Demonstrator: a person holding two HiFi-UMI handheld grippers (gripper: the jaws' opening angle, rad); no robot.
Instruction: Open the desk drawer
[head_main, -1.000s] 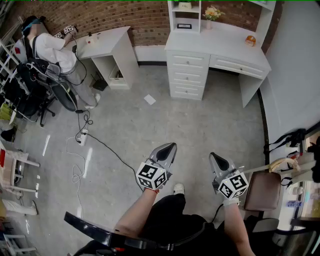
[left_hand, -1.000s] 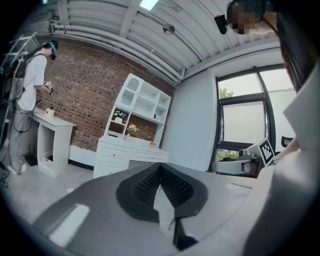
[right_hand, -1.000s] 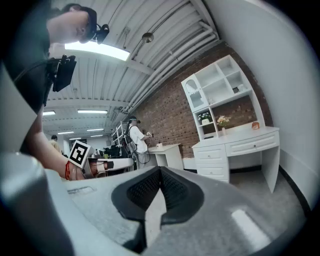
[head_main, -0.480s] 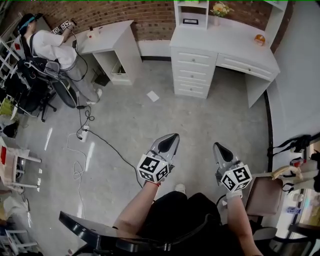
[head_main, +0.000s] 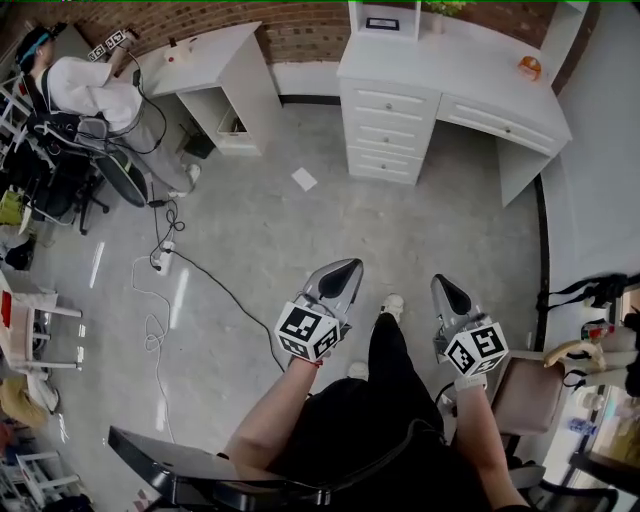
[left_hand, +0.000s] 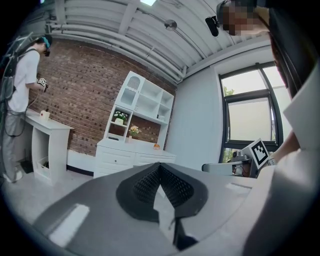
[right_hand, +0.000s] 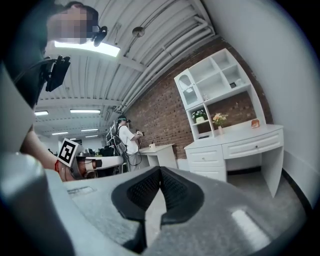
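Since both pairs of jaws sit pressed together on nothing, I read this as the approach. Left gripper (head_main: 345, 268) and right gripper (head_main: 441, 285) point forward. The white desk (head_main: 455, 68) stands well beyond the tips, across the grey floor (head_main: 270, 225). Its drawer stack (head_main: 388, 132) lies ahead of the left tips, the long drawer (head_main: 497, 123) ahead of the right. Pull hardware is too small to make out. Advice: close in squarely, part one gripper's jaws late, clamp the pull, draw straight back and level.

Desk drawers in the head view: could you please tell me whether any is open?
No, every drawer front on the white desk sits flush and shut.
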